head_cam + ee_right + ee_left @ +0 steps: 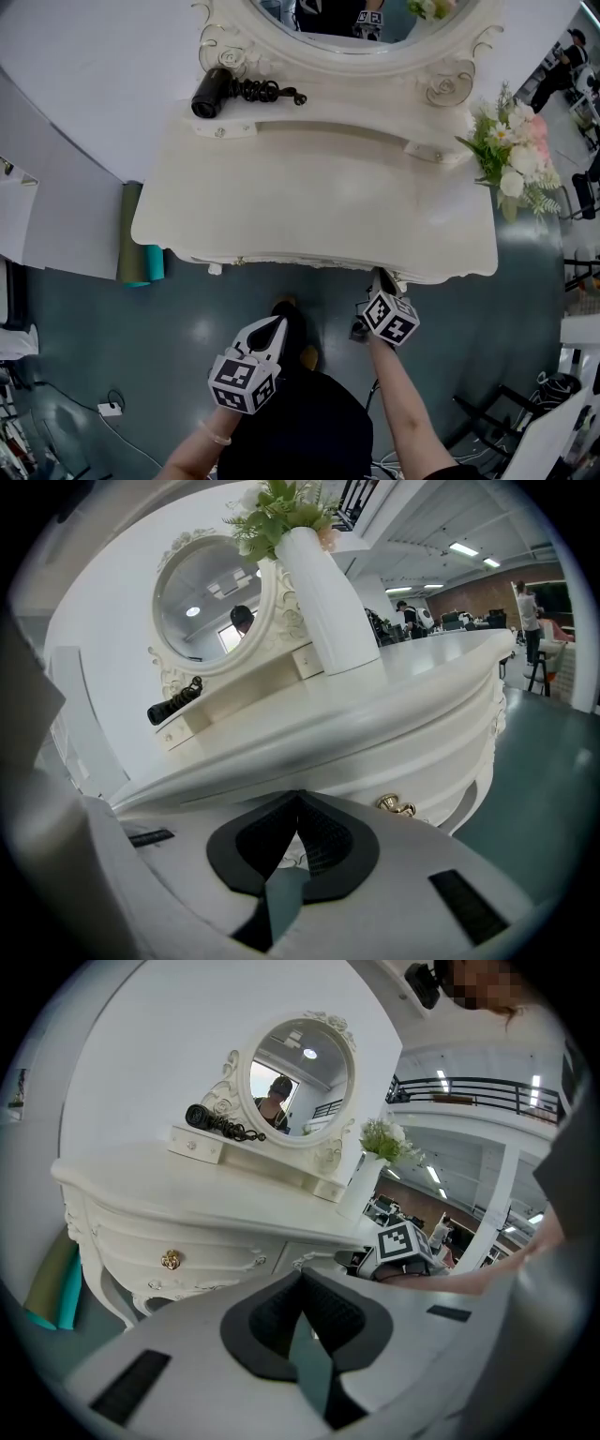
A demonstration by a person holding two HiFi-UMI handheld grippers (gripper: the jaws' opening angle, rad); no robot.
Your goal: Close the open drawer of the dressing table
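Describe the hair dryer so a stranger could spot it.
Start at the white dressing table with its oval mirror. On the raised shelf at the mirror's left foot lies the black hair dryer, the only dark thing there, trailing a coiled cord.

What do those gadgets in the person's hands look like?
The left gripper and right gripper are pale grey shells tapering to pointed jaws lined with black ribbed pads. Each carries a cube of black-and-white square markers. The person wears black clothing, forearms uncovered.
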